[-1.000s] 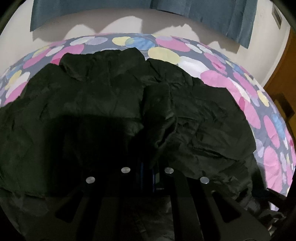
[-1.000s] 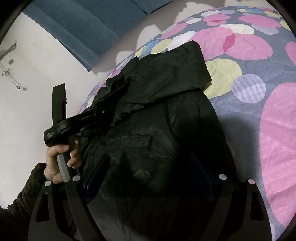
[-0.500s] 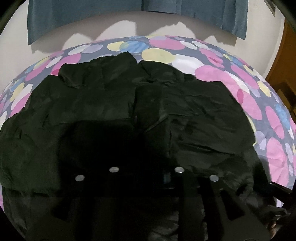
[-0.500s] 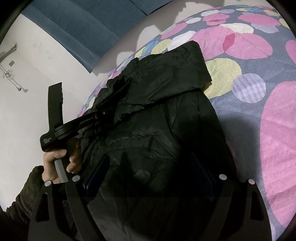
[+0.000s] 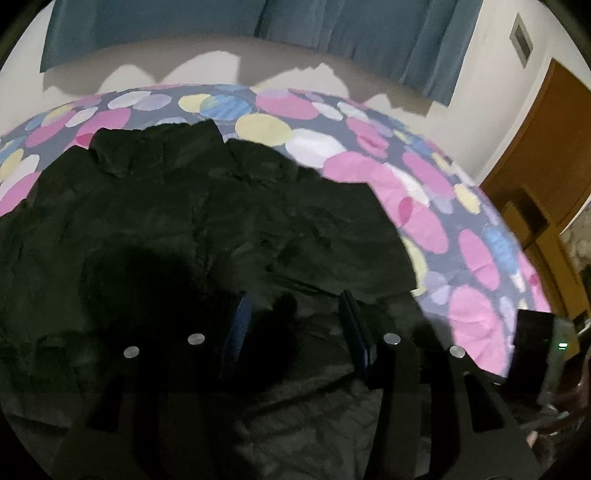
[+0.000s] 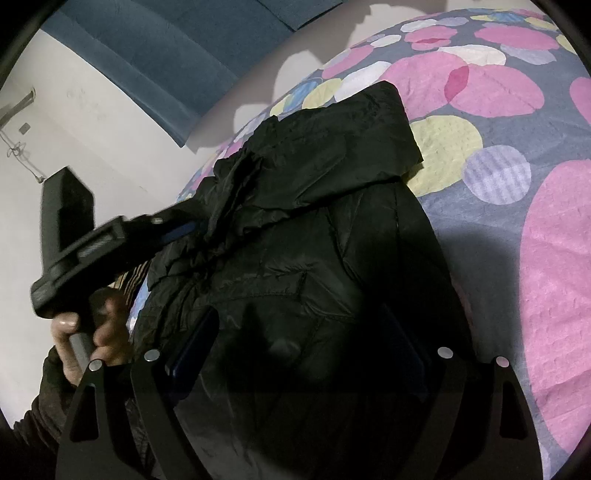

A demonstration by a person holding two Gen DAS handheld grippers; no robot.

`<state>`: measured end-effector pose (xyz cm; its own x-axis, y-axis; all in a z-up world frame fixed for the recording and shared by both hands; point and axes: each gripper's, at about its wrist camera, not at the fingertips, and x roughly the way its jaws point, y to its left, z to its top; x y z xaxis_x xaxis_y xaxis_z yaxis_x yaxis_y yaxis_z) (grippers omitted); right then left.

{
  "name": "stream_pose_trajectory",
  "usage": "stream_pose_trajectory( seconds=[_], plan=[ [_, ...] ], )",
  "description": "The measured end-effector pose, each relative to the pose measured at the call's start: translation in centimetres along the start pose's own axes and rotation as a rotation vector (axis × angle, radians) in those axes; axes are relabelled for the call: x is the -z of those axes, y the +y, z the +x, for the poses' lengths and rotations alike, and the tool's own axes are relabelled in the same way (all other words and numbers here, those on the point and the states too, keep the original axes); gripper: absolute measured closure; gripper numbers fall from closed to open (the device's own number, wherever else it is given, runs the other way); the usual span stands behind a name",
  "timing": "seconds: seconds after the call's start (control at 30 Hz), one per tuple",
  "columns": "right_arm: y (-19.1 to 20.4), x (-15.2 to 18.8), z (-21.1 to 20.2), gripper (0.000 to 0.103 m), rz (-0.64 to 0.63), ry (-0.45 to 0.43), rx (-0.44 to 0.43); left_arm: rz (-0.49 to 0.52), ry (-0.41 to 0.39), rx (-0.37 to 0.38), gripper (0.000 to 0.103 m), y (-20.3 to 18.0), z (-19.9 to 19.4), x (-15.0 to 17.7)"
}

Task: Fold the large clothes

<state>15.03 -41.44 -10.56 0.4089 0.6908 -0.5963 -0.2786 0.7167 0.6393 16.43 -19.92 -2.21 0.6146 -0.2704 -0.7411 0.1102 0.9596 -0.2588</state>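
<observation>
A large black jacket (image 5: 207, 229) lies spread on a bed sheet (image 5: 424, 221) printed with pink, yellow and blue dots. My left gripper (image 5: 295, 328) hangs over the jacket's near part. Its blue pads (image 5: 238, 325) stand apart and its jaws are opening, with only loose fabric below the gap. In the right wrist view the left gripper (image 6: 192, 227) sits in a person's hand (image 6: 96, 332), its tip at a bunched fold (image 6: 229, 229) of the jacket (image 6: 332, 221). My right gripper (image 6: 299, 347) is open wide above the jacket's body, with nothing held.
A blue curtain (image 5: 332, 33) hangs on the white wall behind the bed. A wooden door (image 5: 546, 155) stands at the right. Bare sheet (image 6: 535, 240) lies to the right of the jacket. A black device with a green light (image 5: 535, 343) shows at the right edge.
The left gripper's jaws went from shut to parted, and it rose and drew back from the jacket. The raised fold it held has dropped flatter. The right gripper has not moved.
</observation>
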Motion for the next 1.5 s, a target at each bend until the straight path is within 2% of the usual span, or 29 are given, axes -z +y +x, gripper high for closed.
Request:
stream_pose_trajectory(
  seconds=[0.13, 0.27, 0.4, 0.5, 0.67, 0.77, 0.83, 0.9, 1.0, 1.1, 1.17, 1.2, 1.27, 1.33, 1.4, 1.5],
  plan=[
    [-0.1, 0.0, 0.0, 0.016, 0.0, 0.0, 0.0, -0.006, -0.047, 0.008, 0.053, 1.1, -2.9, 0.0],
    [0.0, -0.1, 0.1, 0.016, 0.0, -0.001, -0.001, -0.032, -0.104, -0.02, 0.052, 4.7, -6.3, 0.2],
    [0.1, -0.2, 0.0, 0.016, 0.004, -0.001, -0.004, -0.12, -0.149, -0.081, 0.047, 10.9, -9.2, 0.9],
    [0.3, -0.5, -0.2, 0.017, 0.015, 0.006, 0.004, -0.21, -0.178, -0.153, 0.046, 17.1, -11.4, 1.9],
    [2.5, -1.8, -1.6, 0.017, 0.024, -0.015, 0.051, -0.343, -0.184, -0.255, 0.045, 26.4, -13.9, 4.3],
    [5.0, -3.6, -1.1, 0.017, -0.007, -0.016, 0.029, -0.412, -0.18, -0.285, 0.045, 30.5, -14.2, 4.9],
    [6.3, -5.3, 0.6, 0.017, -0.003, 0.008, -0.004, -0.452, -0.18, -0.276, 0.045, 32.6, -14.0, 5.0],
    [7.2, -6.8, 3.0, 0.018, -0.004, 0.034, -0.007, -0.478, -0.171, -0.245, 0.045, 33.9, -13.4, 4.9],
    [8.0, -9.1, 7.7, 0.023, 0.023, 0.087, -0.004, -0.497, -0.159, -0.204, 0.044, 34.7, -12.1, 4.6],
    [8.8, -10.3, 11.5, 0.034, 0.027, 0.137, 0.013, -0.5, -0.142, -0.181, 0.044, 35.2, -10.5, 4.0],
    [9.5, -10.7, 13.6, 0.047, 0.005, 0.166, 0.035, -0.496, -0.134, -0.186, 0.044, 35.4, -9.6, 3.6],
    [9.8, -10.8, 14.4, 0.05, -0.006, 0.178, 0.049, -0.495, -0.128, -0.194, 0.044, 35.5, -9.1, 3.4],
    [9.8, -10.7, 15.3, 0.066, -0.027, 0.198, 0.1, -0.498, -0.106, -0.213, 0.049, 35.7, -8.2, 3.1],
    [9.4, -10.5, 16.0, 0.069, -0.022, 0.216, 0.13, -0.504, -0.078, -0.221, 0.064, 36.1, -7.4, 3.0],
    [8.9, -10.3, 16.3, 0.072, -0.013, 0.223, 0.136, -0.509, -0.058, -0.22, 0.072, 36.5, -6.5, 3.2],
    [8.7, -10.1, 16.7, 0.073, -0.019, 0.225, 0.143, -0.487, -0.048, -0.24, 0.073, 36.3, -5.8, 3.3]
  ],
)
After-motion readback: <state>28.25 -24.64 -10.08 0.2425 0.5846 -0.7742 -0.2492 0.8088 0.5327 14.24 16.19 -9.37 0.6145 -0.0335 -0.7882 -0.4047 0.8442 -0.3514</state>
